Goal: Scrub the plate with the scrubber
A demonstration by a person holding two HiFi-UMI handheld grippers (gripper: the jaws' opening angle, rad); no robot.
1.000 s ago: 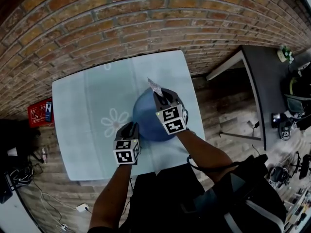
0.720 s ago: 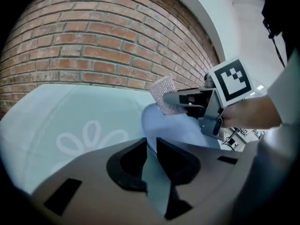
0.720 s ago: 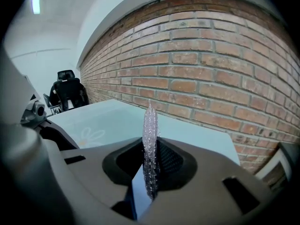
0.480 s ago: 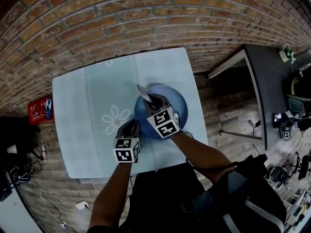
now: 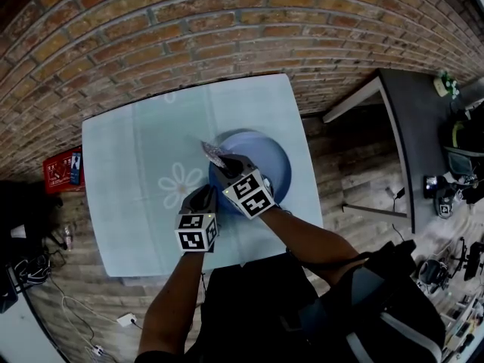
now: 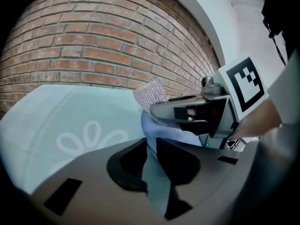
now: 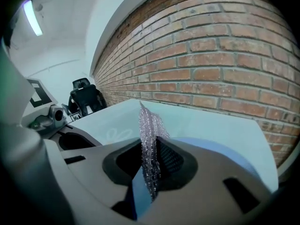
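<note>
A blue plate [image 5: 266, 159] lies on the pale green tablecloth [image 5: 128, 180], right of the middle. My left gripper [image 5: 206, 194] is shut on the plate's near-left rim; in the left gripper view the rim [image 6: 152, 125] runs between the jaws of that gripper [image 6: 151, 146]. My right gripper [image 5: 224, 162] is shut on a silvery mesh scrubber [image 5: 211, 153], which reaches over the plate's left edge. In the right gripper view the scrubber [image 7: 149, 130] stands upright between the jaws of the right gripper [image 7: 151, 158], with the plate [image 7: 225, 146] below it.
A brick wall [image 5: 189, 29] runs along the table's far side. A red box [image 5: 62, 174] lies on the floor at the left. A dark table [image 5: 423, 119] stands at the right. A white flower print [image 5: 175, 184] marks the cloth.
My right gripper has swept the scrubber leftward and nearer across the plate, from the far rim to the left edge. The left gripper has kept its hold in place.
</note>
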